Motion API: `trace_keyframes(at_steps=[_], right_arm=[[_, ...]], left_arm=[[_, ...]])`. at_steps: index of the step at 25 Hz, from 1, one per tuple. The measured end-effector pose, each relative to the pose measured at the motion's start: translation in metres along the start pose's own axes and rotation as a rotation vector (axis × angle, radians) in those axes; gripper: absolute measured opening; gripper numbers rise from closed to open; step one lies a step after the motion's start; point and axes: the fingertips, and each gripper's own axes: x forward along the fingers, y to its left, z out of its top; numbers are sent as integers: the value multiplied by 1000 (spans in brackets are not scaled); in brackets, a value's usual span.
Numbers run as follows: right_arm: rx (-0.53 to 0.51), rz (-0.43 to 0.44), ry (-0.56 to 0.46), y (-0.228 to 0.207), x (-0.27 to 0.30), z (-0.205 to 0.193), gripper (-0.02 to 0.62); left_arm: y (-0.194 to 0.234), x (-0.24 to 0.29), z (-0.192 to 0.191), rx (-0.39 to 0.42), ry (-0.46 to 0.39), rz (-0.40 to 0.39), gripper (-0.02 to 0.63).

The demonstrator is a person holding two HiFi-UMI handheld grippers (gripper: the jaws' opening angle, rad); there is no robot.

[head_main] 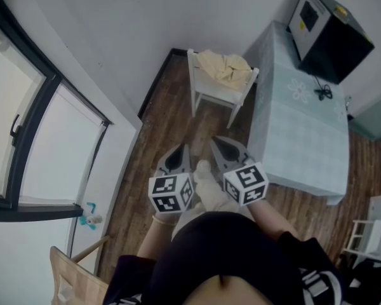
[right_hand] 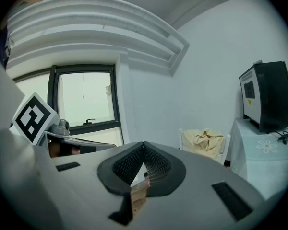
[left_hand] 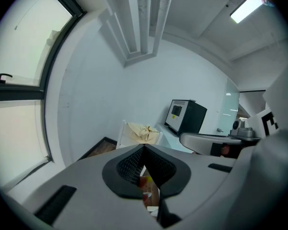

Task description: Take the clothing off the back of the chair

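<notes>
A pale yellow garment [head_main: 227, 67] is draped over the back of a small white chair [head_main: 217, 98] against the far wall. The garment [left_hand: 142, 132] shows small in the left gripper view, and the garment [right_hand: 207, 140] hangs on the chair in the right gripper view. My left gripper [head_main: 180, 152] and right gripper [head_main: 223, 146] are side by side well short of the chair, pointing toward it. Both are shut with nothing between the jaws.
A table with a pale checked cloth [head_main: 305, 126] stands right of the chair, with a black monitor-like box [head_main: 327, 32] on it. A large window [head_main: 32, 132] is at the left. A wooden chair [head_main: 73, 275] is near my left side. Wood floor [head_main: 178, 122] lies between me and the white chair.
</notes>
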Motion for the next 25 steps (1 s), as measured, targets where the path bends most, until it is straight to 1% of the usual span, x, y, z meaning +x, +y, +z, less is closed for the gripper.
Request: trace_keyframes(at_steps=[5, 15, 22, 25], right_arm=[[-22, 2, -3, -13, 21, 2, 11], [15, 4, -18, -45, 81, 21, 11], [3, -26, -15, -79, 119, 40, 11], [13, -45, -18, -97, 134, 49, 11]], left_arm=[[11, 22, 8, -7, -3, 8, -3], [41, 75, 40, -14, -3, 14, -3], [56, 124, 65, -15, 9, 8, -3], [58, 146, 76, -8, 17, -7, -3]])
